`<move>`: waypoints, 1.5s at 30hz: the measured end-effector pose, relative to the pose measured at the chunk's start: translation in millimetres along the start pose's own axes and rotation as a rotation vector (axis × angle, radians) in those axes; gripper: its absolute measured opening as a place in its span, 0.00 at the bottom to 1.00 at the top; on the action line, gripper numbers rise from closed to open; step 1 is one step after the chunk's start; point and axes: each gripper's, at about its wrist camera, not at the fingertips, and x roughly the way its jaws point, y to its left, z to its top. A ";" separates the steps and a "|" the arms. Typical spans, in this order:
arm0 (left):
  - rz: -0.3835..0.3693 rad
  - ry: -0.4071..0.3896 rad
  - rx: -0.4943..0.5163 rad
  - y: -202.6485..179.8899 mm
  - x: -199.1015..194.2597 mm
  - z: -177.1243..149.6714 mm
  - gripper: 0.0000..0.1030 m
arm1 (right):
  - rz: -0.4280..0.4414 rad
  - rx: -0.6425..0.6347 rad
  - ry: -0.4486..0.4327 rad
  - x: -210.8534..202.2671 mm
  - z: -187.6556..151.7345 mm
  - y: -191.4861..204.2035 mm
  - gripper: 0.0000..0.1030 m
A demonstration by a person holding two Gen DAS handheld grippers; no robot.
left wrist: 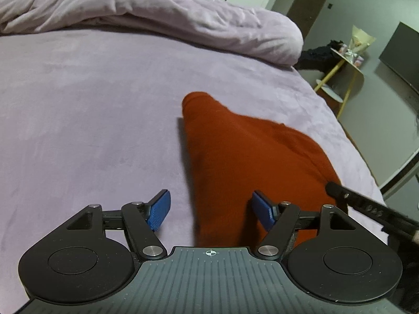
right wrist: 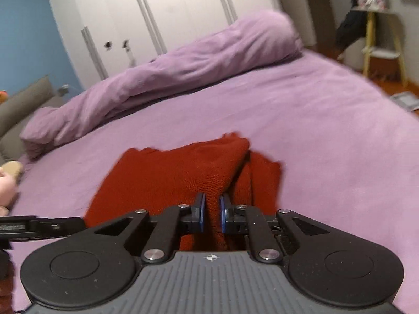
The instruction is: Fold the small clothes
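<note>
A bed (right wrist: pixel 327 120) in lilac sheets fills the frame, a rolled duvet (right wrist: pixel 167 76) behind; white wardrobes (right wrist: pixel 157 13) and a blue wall (right wrist: pixel 28 39) upper left, a yellow-legged side table (right wrist: pixel 379 44) upper right.

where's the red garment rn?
On the purple bed sheet, in front of the rolled duvet. The right tongs pinch a lifted fold of the red garment; left tongs open beside it.
</note>
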 end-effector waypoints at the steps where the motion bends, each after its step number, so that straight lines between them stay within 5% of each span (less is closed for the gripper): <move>1: -0.006 0.010 -0.006 -0.2 3.8 -0.8 0.73 | -0.038 -0.010 0.012 4.9 -2.8 -2.9 0.10; 3: -0.029 0.039 -0.031 2.4 13.2 -2.7 0.73 | -0.064 -0.022 0.072 21.6 -15.0 -8.3 0.11; 8: -0.113 0.058 -0.131 21.4 13.8 0.2 0.70 | 0.003 0.011 0.053 10.0 -11.6 -19.9 0.19; 10: -0.147 0.068 -0.164 28.1 16.3 1.7 0.70 | 0.020 0.081 0.033 0.2 -10.4 -32.5 0.47; 13: -0.215 0.091 -0.211 33.3 26.9 2.5 0.70 | 0.000 0.122 0.008 -8.9 -13.5 -49.7 0.64; 18: -0.245 0.138 -0.250 34.8 50.8 0.1 0.72 | 0.193 0.358 0.134 13.2 -18.6 -84.3 0.65; 21: -0.252 0.157 -0.305 40.3 63.9 0.5 0.67 | 0.224 0.427 0.149 28.4 -22.0 -93.9 0.65; 23: -0.262 0.160 -0.339 44.3 69.3 0.3 0.62 | 0.253 0.448 0.151 39.1 -21.9 -94.0 0.57; 25: -0.262 0.160 -0.350 46.0 70.6 1.0 0.53 | 0.292 0.477 0.186 52.9 -21.2 -90.1 0.39; 34: -0.283 0.098 -0.344 58.4 18.8 12.2 0.43 | 0.431 0.648 0.238 50.5 -28.9 -80.2 0.30; 40: -0.194 0.158 -0.276 89.4 -61.1 -19.0 0.45 | 0.557 0.625 0.395 33.8 -60.3 -33.0 0.30; 45: -0.077 0.193 -0.253 115.6 -91.5 -53.7 0.48 | 0.493 0.447 0.467 9.7 -81.8 7.0 0.45</move>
